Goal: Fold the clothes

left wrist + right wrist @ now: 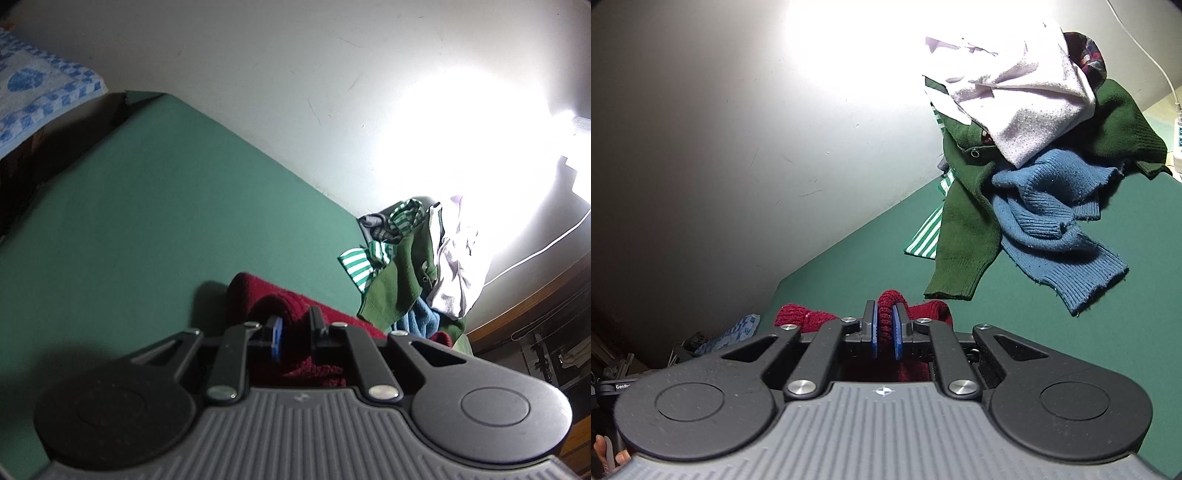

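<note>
Nearest each camera sits the grey ribbed body of the tool with its black linkage arms. The right tool (pixel 885 328) pinches a fold of the dark red knit garment (pixel 925 314) between its blue pads (pixel 874 332); the bunched fabric rises just above the fingertips and spreads to both sides behind the linkage. The left tool (pixel 295 325) is likewise pressed together on the dark red knit garment (pixel 266 295), which fills the narrow gap between its fingers and lies rolled on the surface directly ahead of the tips.

The garment rests on a green covered surface (pixel 147 206) that runs up to a pale wall (pixel 258 55).

Well apart from both tools, against the wall, lies a pile of loose clothes: a dark green sweater (pixel 964 236), a blue knit sweater (pixel 1052 221), a white cloth (pixel 1015 99) on top, and a green-and-white striped piece (pixel 925 236) beneath. A blue-and-white patterned towel (pixel 33 92) lies at the far left of the left view.
</note>
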`<state>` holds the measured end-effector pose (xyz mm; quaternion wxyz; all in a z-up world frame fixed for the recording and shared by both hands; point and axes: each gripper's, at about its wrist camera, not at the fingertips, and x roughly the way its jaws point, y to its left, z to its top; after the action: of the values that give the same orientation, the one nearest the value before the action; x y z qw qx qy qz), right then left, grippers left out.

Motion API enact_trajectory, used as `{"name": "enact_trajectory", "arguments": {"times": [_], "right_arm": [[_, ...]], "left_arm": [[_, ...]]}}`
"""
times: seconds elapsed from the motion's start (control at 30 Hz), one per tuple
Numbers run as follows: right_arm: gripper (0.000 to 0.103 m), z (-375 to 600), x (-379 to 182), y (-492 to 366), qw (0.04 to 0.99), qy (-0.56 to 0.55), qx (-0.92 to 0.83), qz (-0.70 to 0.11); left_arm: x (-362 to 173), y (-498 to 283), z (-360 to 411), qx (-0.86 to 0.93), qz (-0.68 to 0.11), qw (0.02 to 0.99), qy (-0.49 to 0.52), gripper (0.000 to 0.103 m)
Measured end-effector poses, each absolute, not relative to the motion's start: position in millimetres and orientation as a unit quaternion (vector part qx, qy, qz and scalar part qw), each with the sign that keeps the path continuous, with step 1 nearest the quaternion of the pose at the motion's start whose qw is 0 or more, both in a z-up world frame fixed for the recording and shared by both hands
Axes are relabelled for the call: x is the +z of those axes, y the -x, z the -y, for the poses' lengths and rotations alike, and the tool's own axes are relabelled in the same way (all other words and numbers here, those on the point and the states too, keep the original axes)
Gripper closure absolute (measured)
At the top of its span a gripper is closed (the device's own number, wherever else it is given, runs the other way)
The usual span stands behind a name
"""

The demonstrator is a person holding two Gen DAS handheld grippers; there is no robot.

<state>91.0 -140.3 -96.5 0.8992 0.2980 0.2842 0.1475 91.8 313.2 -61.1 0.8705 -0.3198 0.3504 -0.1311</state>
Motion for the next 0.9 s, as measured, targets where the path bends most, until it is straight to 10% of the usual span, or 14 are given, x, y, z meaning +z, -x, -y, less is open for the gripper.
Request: {"name": "enact_trajectory", "arguments": {"times": [0.9], "right_arm": [[0.094, 131, -128, -143, 0.904, -0.284, 0.121, -0.296]], "left_arm": [[-92, -172, -314, -0.127, -0.385, 0.852, 0.33, 0.095]]}}
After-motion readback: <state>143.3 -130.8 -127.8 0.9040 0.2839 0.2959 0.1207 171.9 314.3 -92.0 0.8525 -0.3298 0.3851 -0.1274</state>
